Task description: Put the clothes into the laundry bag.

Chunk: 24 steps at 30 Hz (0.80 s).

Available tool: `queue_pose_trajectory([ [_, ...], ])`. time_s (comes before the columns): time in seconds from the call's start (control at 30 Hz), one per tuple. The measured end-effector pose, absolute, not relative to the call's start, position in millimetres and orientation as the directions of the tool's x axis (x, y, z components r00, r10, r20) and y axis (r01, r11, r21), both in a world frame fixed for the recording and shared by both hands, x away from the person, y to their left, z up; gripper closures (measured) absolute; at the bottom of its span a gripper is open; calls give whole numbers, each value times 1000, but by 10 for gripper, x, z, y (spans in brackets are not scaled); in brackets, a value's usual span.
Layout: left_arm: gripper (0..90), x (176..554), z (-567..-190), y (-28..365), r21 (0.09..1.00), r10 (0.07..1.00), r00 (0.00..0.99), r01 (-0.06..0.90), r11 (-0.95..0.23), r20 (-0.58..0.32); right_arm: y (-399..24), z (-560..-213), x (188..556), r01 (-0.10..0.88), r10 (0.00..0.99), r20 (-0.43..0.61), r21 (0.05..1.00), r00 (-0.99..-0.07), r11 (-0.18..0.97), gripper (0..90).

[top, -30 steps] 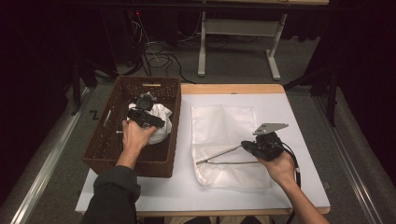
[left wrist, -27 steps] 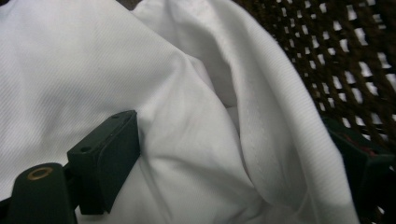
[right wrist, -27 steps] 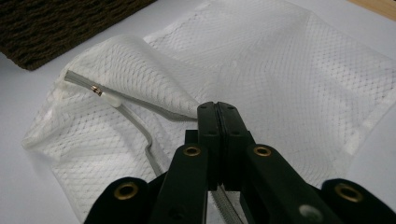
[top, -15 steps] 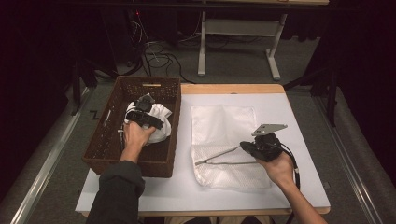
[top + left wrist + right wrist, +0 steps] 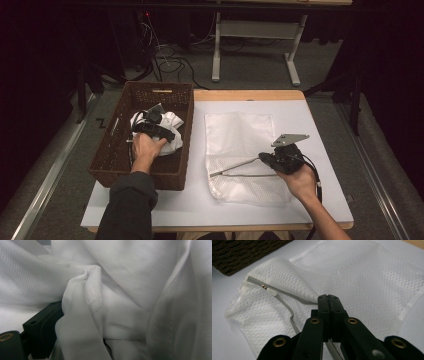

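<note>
Right gripper [image 5: 328,298] clenched on the zipper edge of the mesh bag [image 5: 241,155], flat on the white table [image 5: 310,120]. Left gripper [image 5: 150,127] down in the wicker basket [image 5: 112,155], buried in the white cloth [image 5: 120,290]; open or clamped, cannot tell.

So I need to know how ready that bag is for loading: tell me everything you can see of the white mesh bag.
The mesh bag is a white, fine-netted fabric pouch lying flat on the white table, right of the wicker basket. A grey zipper runs along its near edge, unzipped. The right gripper, jaws shut, pinches the upper layer at the zipper and lifts it, opening a mouth.
</note>
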State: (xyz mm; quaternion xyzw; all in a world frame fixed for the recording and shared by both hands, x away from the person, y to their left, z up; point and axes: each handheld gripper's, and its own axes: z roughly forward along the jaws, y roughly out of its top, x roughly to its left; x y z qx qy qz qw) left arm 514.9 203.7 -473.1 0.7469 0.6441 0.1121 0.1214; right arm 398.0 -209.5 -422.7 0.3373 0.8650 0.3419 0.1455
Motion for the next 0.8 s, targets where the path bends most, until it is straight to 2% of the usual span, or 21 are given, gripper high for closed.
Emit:
queue_pose_trajectory([
  [0.1, 61, 5148, -4748, 2014, 312, 986, 162, 936, -164, 35, -2092, -4230, 3979, 484, 683, -21, 690, -730, 538, 900],
  [0.3, 78, 5144, -4806, 1917, 273, 970, 200, 934, -232, 139, -2079, -4226, 3971, 484, 681, -29, 681, -732, 549, 900],
  [0.53, 277, 5122, -4799, 1852, 248, 940, 219, 926, -284, 260, -2094, -4218, 3965, 490, 687, -25, 681, -727, 544, 900],
  [0.67, 412, 5114, -4767, 1834, 250, 936, 203, 928, -278, 288, -2091, -4223, 3967, 487, 684, -23, 684, -730, 543, 900],
  [0.8, 506, 5099, -4697, 1830, 263, 936, 201, 924, -279, 288, -2082, -4211, 3959, 492, 685, -30, 673, -728, 552, 900],
])
